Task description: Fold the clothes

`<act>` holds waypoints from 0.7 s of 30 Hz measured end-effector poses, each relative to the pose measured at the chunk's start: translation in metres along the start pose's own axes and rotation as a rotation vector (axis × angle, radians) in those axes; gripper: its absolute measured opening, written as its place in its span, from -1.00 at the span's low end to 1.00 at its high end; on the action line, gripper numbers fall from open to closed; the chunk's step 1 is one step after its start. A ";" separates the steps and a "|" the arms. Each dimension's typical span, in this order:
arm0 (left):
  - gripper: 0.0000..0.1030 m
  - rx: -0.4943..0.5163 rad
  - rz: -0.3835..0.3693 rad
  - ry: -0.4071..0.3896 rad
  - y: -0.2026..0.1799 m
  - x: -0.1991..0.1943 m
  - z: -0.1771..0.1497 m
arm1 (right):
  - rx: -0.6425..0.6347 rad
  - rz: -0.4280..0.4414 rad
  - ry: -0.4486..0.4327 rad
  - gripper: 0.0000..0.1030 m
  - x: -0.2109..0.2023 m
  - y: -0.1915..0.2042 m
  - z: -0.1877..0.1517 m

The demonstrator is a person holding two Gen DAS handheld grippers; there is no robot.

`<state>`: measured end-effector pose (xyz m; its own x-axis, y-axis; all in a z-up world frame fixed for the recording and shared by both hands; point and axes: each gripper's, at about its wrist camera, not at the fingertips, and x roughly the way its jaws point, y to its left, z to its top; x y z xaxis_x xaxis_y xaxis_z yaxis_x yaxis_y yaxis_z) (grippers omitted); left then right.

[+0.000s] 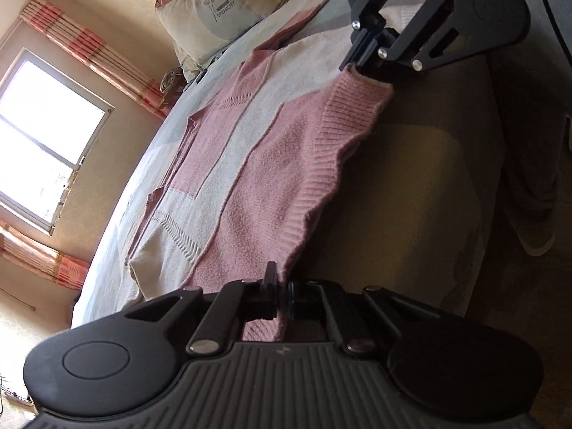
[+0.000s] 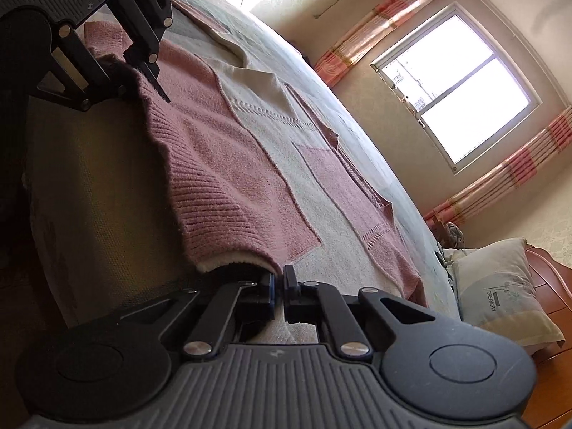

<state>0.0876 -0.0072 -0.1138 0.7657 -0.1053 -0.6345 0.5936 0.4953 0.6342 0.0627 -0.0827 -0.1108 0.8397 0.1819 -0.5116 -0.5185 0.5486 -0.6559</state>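
Note:
A pink and cream patchwork knit sweater (image 1: pixel 250 164) (image 2: pixel 250 164) lies flat on the bed, its ribbed hem (image 1: pixel 343 121) (image 2: pixel 214 211) lifted along the near edge. In the left wrist view my left gripper (image 1: pixel 280 286) is shut on one hem corner, with pink knit pinched between its fingers. My right gripper (image 1: pixel 368 60) is shut on the other corner at the top of that view. In the right wrist view the right gripper (image 2: pixel 279 280) pinches the hem corner at the bottom, and the left gripper (image 2: pixel 143 75) holds the far corner at top left.
The bed (image 1: pixel 143 178) (image 2: pixel 271 57) has a pale sheet and a dark mattress side (image 1: pixel 429 178) (image 2: pixel 89 196) below the hem. A pillow (image 1: pixel 218 10) (image 2: pixel 500 286) leans on a wooden headboard (image 2: pixel 550 286). A window (image 1: pixel 43 136) (image 2: pixel 461 85) with striped curtains is beyond. A person's foot (image 1: pixel 536 243) stands beside the bed.

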 end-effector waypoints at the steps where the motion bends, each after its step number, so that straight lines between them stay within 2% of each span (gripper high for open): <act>1: -0.71 -0.009 -0.049 -0.001 0.002 -0.006 0.000 | 0.019 0.048 0.021 -0.85 -0.003 -0.006 -0.001; 2: -0.71 -0.017 -0.096 -0.005 0.005 -0.013 -0.001 | 0.038 0.096 0.043 -0.85 -0.005 -0.011 -0.002; 3: -0.71 -0.028 -0.129 -0.016 0.011 -0.021 -0.003 | 0.056 0.143 0.064 -0.73 -0.008 -0.017 -0.003; 5: -0.69 -0.071 -0.157 -0.041 0.028 -0.035 -0.008 | 0.085 0.177 0.073 -0.60 -0.019 -0.027 -0.005; 6: -0.64 -0.108 -0.149 -0.051 0.041 -0.038 -0.011 | 0.125 0.189 0.061 -0.42 -0.026 -0.037 -0.006; 7: -0.44 -0.151 -0.144 -0.052 0.049 -0.038 -0.015 | 0.168 0.199 0.048 -0.20 -0.032 -0.048 -0.007; 8: -0.19 -0.199 -0.143 -0.043 0.053 -0.035 -0.021 | 0.244 0.193 0.024 -0.07 -0.033 -0.063 -0.008; 9: -0.12 -0.248 -0.142 -0.034 0.056 -0.032 -0.026 | 0.321 0.186 0.000 0.19 -0.033 -0.078 -0.009; 10: -0.12 -0.296 -0.141 -0.025 0.060 -0.029 -0.032 | 0.399 0.179 -0.023 0.33 -0.033 -0.093 -0.010; 12: -0.15 -0.393 -0.139 -0.006 0.067 -0.023 -0.043 | 0.560 0.135 -0.016 0.34 -0.002 -0.118 -0.009; 15: -0.23 -0.538 -0.135 0.022 0.078 -0.014 -0.060 | 0.696 0.090 0.079 0.33 0.057 -0.124 -0.017; 17: -0.23 -0.635 -0.132 0.041 0.085 -0.008 -0.071 | 0.766 0.130 0.161 0.33 0.080 -0.118 -0.031; 21: -0.21 -0.828 -0.126 0.079 0.099 0.004 -0.093 | 0.845 0.159 0.173 0.48 0.051 -0.105 -0.064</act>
<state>0.1265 0.1221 -0.0949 0.6681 -0.1570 -0.7273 0.2767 0.9598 0.0471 0.1497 -0.1831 -0.1037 0.6957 0.2187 -0.6843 -0.2768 0.9606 0.0256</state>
